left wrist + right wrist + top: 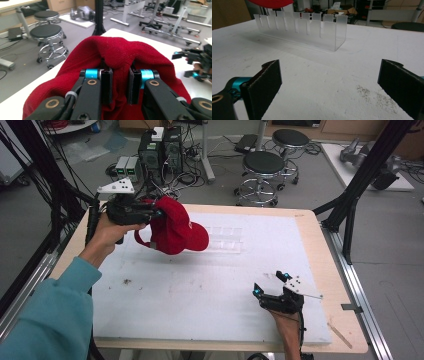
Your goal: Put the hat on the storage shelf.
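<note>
Left claw (119,86) pinching red cap (117,53), lifted

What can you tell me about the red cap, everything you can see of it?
The red cap is a soft baseball cap of knit-looking fabric, with a curved brim, a small white mark on its side and a strap loop hanging at the back. It hangs in the air above the white mat, clear of it, beside a clear slotted rack. The left gripper pinches a bunched fold of its crown.
</note>
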The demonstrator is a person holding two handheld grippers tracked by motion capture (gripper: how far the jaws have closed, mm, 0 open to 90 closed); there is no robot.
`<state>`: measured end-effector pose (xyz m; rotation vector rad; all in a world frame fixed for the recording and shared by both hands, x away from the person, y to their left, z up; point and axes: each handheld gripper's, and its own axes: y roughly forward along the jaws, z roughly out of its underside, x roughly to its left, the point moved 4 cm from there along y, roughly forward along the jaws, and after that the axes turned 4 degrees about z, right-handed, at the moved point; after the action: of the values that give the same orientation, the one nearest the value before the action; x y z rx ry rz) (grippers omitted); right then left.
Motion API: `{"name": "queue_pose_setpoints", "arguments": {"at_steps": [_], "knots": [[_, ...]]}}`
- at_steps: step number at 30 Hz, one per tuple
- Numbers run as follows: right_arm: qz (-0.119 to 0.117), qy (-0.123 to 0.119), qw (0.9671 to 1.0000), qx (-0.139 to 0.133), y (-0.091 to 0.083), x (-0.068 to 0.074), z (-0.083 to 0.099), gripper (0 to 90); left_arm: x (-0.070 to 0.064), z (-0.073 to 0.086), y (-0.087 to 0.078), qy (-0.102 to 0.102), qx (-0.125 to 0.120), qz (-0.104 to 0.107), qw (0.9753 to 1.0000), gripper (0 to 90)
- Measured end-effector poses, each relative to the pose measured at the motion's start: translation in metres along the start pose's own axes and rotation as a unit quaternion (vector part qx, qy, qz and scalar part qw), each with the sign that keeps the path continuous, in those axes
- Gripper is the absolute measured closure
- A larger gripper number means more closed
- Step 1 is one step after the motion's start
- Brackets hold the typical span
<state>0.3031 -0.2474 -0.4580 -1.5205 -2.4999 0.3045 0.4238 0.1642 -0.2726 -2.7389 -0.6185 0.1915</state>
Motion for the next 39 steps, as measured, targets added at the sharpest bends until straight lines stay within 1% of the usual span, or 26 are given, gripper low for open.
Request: {"name": "queue_pose_setpoints", "arguments": {"at_steps": [3, 4, 7, 8, 9, 10, 11, 12, 13, 15, 17, 18, 19, 20, 21, 25, 26, 27, 29, 30, 31, 32, 33, 34, 36, 39], "knots": [[-0.011, -0.006, 0.9999, -0.002, 0.0, 0.002, -0.008, 4.1, -0.009, 0.0, -0.002, 0.009, 0.013, 0.014, 0.9998, 78.2], [-0.018, -0.005, 0.9998, -0.004, -0.001, 0.004, -0.012, 4.1, -0.012, 0.0, -0.003, 0.009, 0.015, 0.016, 0.9997, 78.1], [-0.036, -0.011, 0.9992, -0.016, -0.003, 0.009, -0.028, 4.1, -0.022, 0.001, -0.004, 0.015, 0.018, 0.03, 0.9993, 78.1], [-0.054, -0.013, 0.9982, -0.022, -0.005, 0.013, -0.039, 4.1, -0.025, 0.001, -0.005, 0.018, 0.02, 0.035, 0.999, 78.1], [-0.061, -0.015, 0.9977, -0.026, -0.005, 0.015, -0.045, 4.1, -0.027, 0.002, -0.005, 0.019, 0.02, 0.04, 0.9988, 78.1], [-0.061, -0.015, 0.9977, -0.026, -0.005, 0.015, -0.045, 4.1, -0.03, 0.003, -0.005, 0.019, 0.021, 0.044, 0.9986, 78.1], [-0.077, -0.024, 0.9963, -0.029, -0.005, 0.021, -0.056, 4.1, -0.032, 0.004, -0.005, 0.018, 0.02, 0.049, 0.9984, 78.1], [-0.085, -0.027, 0.9955, -0.031, -0.004, 0.024, -0.061, 4.1, -0.034, 0.006, -0.005, 0.018, 0.022, 0.053, 0.9982, 78.0], [-0.085, -0.027, 0.9955, -0.031, -0.004, 0.024, -0.061, 4.1, -0.036, 0.007, -0.005, 0.019, 0.024, 0.058, 0.9979, 78.0], [-0.101, -0.037, 0.9936, -0.034, -0.003, 0.031, -0.072, 4.1, -0.041, 0.011, -0.004, 0.019, 0.025, 0.067, 0.9972, 78.1], [-0.118, -0.051, 0.9911, -0.034, -0.001, 0.038, -0.081, 4.2, -0.046, 0.014, -0.002, 0.025, 0.029, 0.072, 0.9967, 78.1], [-0.131, -0.064, 0.9888, -0.031, 0.001, 0.043, -0.088, 4.2, -0.048, 0.016, -0.001, 0.026, 0.029, 0.076, 0.9964, 78.0], [-0.131, -0.064, 0.9888, -0.031, 0.001, 0.043, -0.088, 4.2, -0.05, 0.018, 0.001, 0.03, 0.034, 0.081, 0.9957, 78.0], [-0.148, -0.072, 0.9861, -0.025, 0.005, 0.049, -0.096, 4.1, -0.053, 0.02, 0.002, 0.032, 0.036, 0.082, 0.9955, 78.0], [-0.148, -0.072, 0.9861, -0.025, 0.005, 0.049, -0.096, 4.1, -0.054, 0.022, 0.004, 0.032, 0.038, 0.086, 0.9951, 78.0], [-0.179, -0.092, 0.9795, -0.017, 0.012, 0.062, -0.107, 4.1, -0.059, 0.032, 0.011, 0.027, 0.046, 0.098, 0.9937, 78.0], [-0.196, -0.097, 0.9758, -0.011, 0.017, 0.067, -0.111, 4.2, -0.061, 0.034, 0.013, 0.028, 0.051, 0.102, 0.9931, 78.0], [-0.196, -0.097, 0.9758, -0.011, 0.017, 0.067, -0.111, 4.2, -0.062, 0.036, 0.015, 0.028, 0.054, 0.104, 0.9927, 78.0], [-0.213, -0.102, 0.9716, -0.007, 0.022, 0.074, -0.114, 4.2, -0.065, 0.038, 0.018, 0.029, 0.057, 0.111, 0.9918, 78.0], [-0.226, -0.11, 0.9678, 0.0, 0.027, 0.079, -0.117, 4.2, -0.067, 0.039, 0.019, 0.029, 0.057, 0.114, 0.9915, 78.0], [-0.226, -0.11, 0.9678, 0.0, 0.027, 0.079, -0.117, 4.2, -0.068, 0.04, 0.021, 0.029, 0.057, 0.117, 0.9911, 78.0], [-0.233, -0.113, 0.9659, 0.004, 0.03, 0.082, -0.118, 4.2, -0.069, 0.041, 0.022, 0.028, 0.057, 0.12, 0.9908, 78.0], [-0.244, -0.12, 0.9622, 0.013, 0.036, 0.087, -0.12, 4.2, -0.07, 0.041, 0.022, 0.03, 0.058, 0.12, 0.9906, 78.0], [-0.244, -0.12, 0.9622, 0.013, 0.036, 0.087, -0.12, 4.2, -0.071, 0.042, 0.023, 0.031, 0.058, 0.122, 0.9903, 78.0], [-0.252, -0.128, 0.9592, 0.02, 0.042, 0.092, -0.122, 4.2, -0.073, 0.042, 0.023, 0.036, 0.06, 0.124, 0.9898, 78.0], [-0.267, -0.128, 0.9546, 0.027, 0.049, 0.099, -0.124, 4.2, -0.077, 0.041, 0.024, 0.041, 0.058, 0.131, 0.9888, 78.0]]}}
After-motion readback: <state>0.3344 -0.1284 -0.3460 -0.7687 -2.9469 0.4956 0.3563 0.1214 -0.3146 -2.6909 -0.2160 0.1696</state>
